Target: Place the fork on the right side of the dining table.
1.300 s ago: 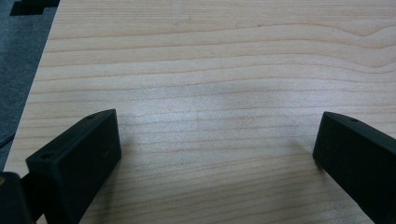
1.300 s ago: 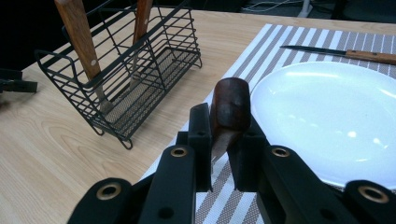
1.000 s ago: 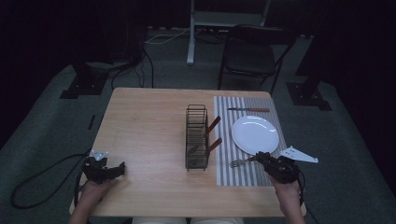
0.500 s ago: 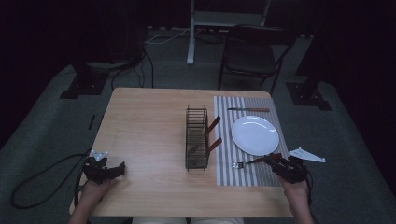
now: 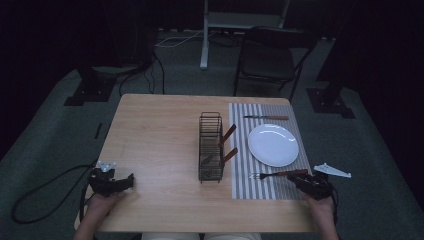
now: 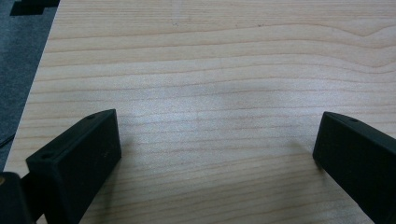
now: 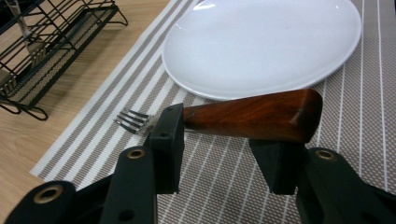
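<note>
A fork (image 5: 277, 174) with a wooden handle lies on the striped placemat (image 5: 245, 185) just in front of the white plate (image 5: 273, 145). My right gripper (image 5: 307, 181) sits at the handle's end, at the mat's front right corner. In the right gripper view the fork (image 7: 252, 114) runs crosswise past the tips of the right gripper (image 7: 217, 144). Its jaws stand apart and do not pinch the handle. My left gripper (image 5: 127, 181) rests near the table's front left corner. In its own view the left gripper (image 6: 219, 135) is wide open over bare wood.
A black wire rack (image 5: 210, 147) stands mid-table with wooden-handled cutlery (image 5: 227, 135) in it. A knife (image 5: 266, 118) lies beyond the plate. The plate (image 7: 261, 42) and rack (image 7: 51, 46) are close ahead of the right gripper. A chair (image 5: 265, 60) stands beyond the table.
My right gripper has drawn back to the right along the fork's handle, and more of the handle now shows. The fork stays on the mat. The left gripper has not moved.
</note>
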The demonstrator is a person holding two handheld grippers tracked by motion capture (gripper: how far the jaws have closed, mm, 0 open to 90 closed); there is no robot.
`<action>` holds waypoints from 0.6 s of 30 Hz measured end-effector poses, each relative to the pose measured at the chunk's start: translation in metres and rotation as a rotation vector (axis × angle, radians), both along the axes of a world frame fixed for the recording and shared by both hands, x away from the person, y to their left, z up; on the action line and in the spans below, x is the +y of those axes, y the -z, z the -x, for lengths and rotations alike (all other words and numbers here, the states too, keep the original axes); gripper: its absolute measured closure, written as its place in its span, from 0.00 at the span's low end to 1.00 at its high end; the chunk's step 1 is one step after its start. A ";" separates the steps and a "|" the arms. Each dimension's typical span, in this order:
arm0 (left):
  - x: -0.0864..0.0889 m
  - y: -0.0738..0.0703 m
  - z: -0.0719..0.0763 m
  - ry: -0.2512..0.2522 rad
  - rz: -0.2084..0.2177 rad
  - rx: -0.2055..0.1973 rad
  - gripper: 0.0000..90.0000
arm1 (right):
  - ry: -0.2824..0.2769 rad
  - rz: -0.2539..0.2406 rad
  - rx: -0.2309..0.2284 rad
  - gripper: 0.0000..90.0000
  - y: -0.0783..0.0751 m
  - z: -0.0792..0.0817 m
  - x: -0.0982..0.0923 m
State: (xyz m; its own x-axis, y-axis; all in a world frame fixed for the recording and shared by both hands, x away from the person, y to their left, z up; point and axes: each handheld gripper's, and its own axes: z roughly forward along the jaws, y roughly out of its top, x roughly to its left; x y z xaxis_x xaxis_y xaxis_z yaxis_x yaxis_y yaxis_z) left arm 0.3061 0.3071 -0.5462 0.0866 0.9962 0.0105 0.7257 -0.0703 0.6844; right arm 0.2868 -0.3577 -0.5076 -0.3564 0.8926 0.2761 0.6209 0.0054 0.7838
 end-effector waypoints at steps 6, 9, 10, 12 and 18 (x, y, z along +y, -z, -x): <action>0.000 0.000 0.000 -0.005 0.000 -0.001 0.01 | 0.011 -0.019 0.018 0.58 0.013 0.000 -0.010; 0.000 0.000 0.000 -0.005 0.000 -0.001 0.01 | 0.013 -0.012 0.032 0.57 0.020 -0.001 -0.014; 0.000 0.000 0.000 -0.005 0.000 -0.001 0.01 | 0.017 -0.010 0.039 0.56 0.022 -0.002 -0.016; 0.000 0.000 0.000 -0.005 0.000 -0.001 0.01 | 0.029 -0.013 0.048 0.56 0.026 -0.002 -0.019; 0.000 0.000 0.000 -0.005 0.000 -0.001 0.01 | 0.060 -0.015 0.065 0.54 0.034 -0.001 -0.025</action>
State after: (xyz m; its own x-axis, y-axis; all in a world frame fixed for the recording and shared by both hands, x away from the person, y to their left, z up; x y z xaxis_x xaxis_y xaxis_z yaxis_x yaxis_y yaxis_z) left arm 0.3059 0.3067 -0.5463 0.0812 0.9966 0.0103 0.7254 -0.0662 0.6851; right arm 0.2882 -0.3826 -0.5420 -0.2830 0.9075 0.3104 0.6695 -0.0448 0.7414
